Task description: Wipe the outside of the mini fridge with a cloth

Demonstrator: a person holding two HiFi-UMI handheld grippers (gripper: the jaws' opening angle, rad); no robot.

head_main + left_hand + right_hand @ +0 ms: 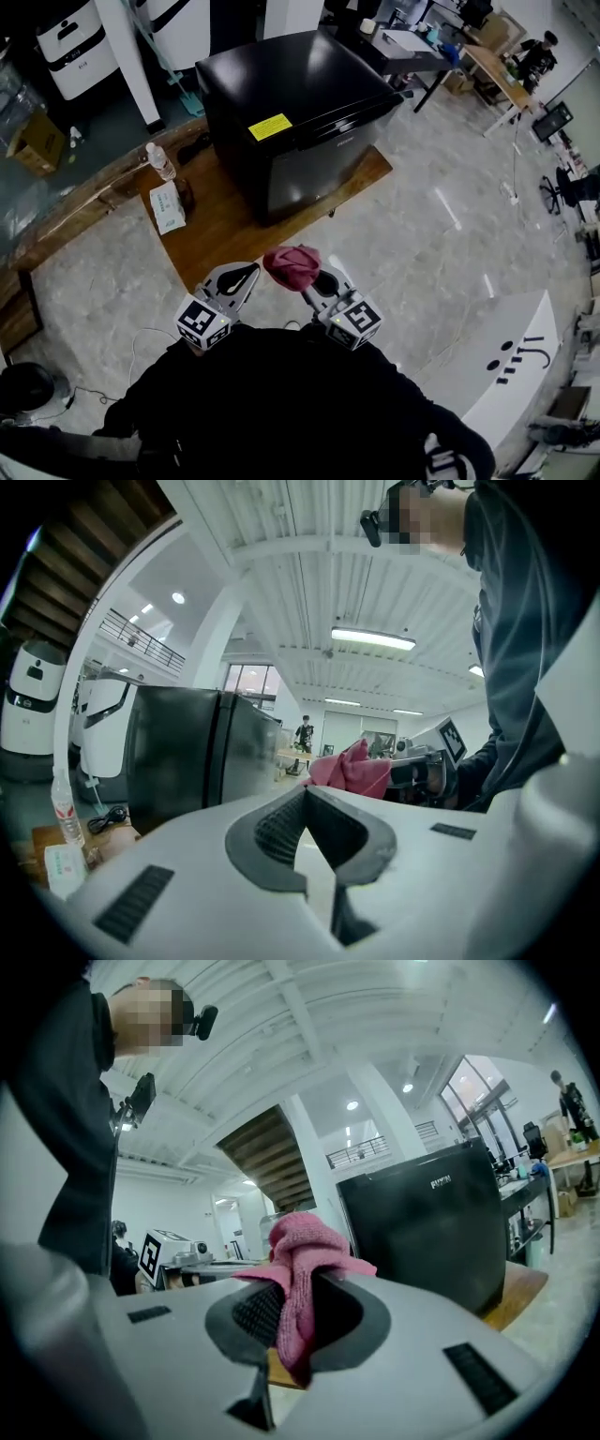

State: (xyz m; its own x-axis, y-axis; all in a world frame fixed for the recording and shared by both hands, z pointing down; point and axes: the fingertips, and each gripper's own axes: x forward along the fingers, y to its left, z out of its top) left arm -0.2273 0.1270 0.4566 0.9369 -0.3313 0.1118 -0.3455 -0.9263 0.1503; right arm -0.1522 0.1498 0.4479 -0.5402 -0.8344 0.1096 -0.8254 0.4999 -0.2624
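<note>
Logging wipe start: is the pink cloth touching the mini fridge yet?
Apart. Head view: the cloth, held in the right tongs, hangs short of the fridge, wooden platform showing between.

- A black box-shaped mini fridge [300,112] stands on a flat wooden board [225,239] on the floor.
- A clear plastic water bottle [161,161] and a white flat packet [168,208] sit on the board, left of the fridge.
- A crumpled pink cloth [292,265] sits between the jaws of the right hand-held gripper [317,279], before the fridge and apart from it.
- The left hand-held gripper [242,277] is just left of the cloth.
</note>
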